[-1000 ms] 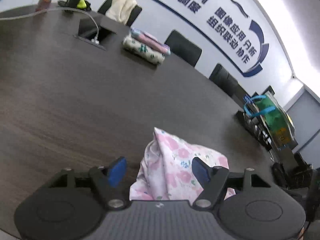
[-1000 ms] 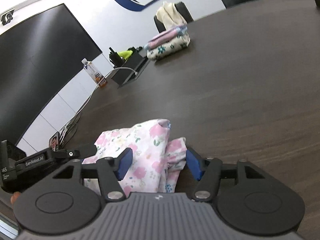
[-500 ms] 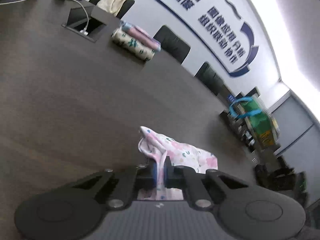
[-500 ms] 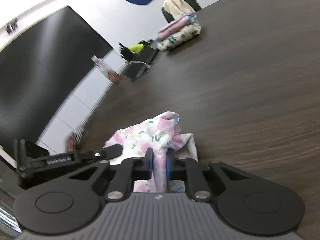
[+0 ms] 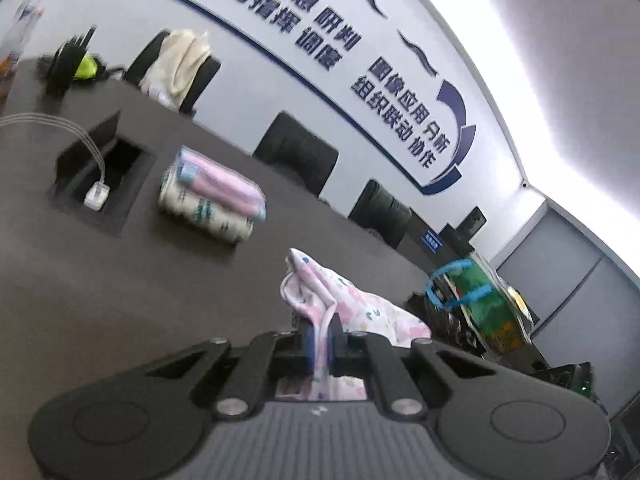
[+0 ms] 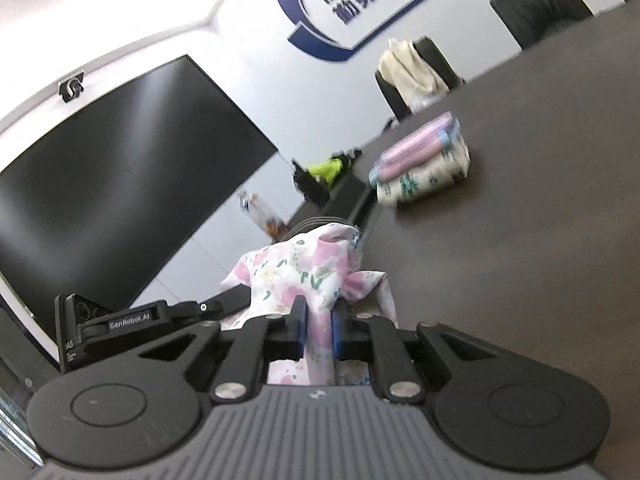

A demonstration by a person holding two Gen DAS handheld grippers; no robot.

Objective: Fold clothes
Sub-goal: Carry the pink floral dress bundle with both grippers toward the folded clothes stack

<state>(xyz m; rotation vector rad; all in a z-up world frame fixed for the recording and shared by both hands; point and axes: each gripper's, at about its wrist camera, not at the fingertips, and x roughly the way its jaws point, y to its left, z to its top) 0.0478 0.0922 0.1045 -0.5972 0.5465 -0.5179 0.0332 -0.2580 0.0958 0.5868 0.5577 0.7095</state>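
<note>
The left gripper [image 5: 319,342] was closed tight on a fold of the white cotton garment printed with pink flowers [image 5: 352,308], its blue pads pinching the cloth. The rest of the garment bunched up just ahead of the gripper and trailed to its right, above the dark wood-grain bench [image 5: 100,280]. The right gripper [image 6: 319,334] was likewise clamped on another fold of the same garment [image 6: 304,268], which rose in a crumpled peak directly ahead of it. Farther ahead on the bench, well apart from both grippers, lay a stack of folded pink and green-patterned clothes [image 5: 212,196].
</note>
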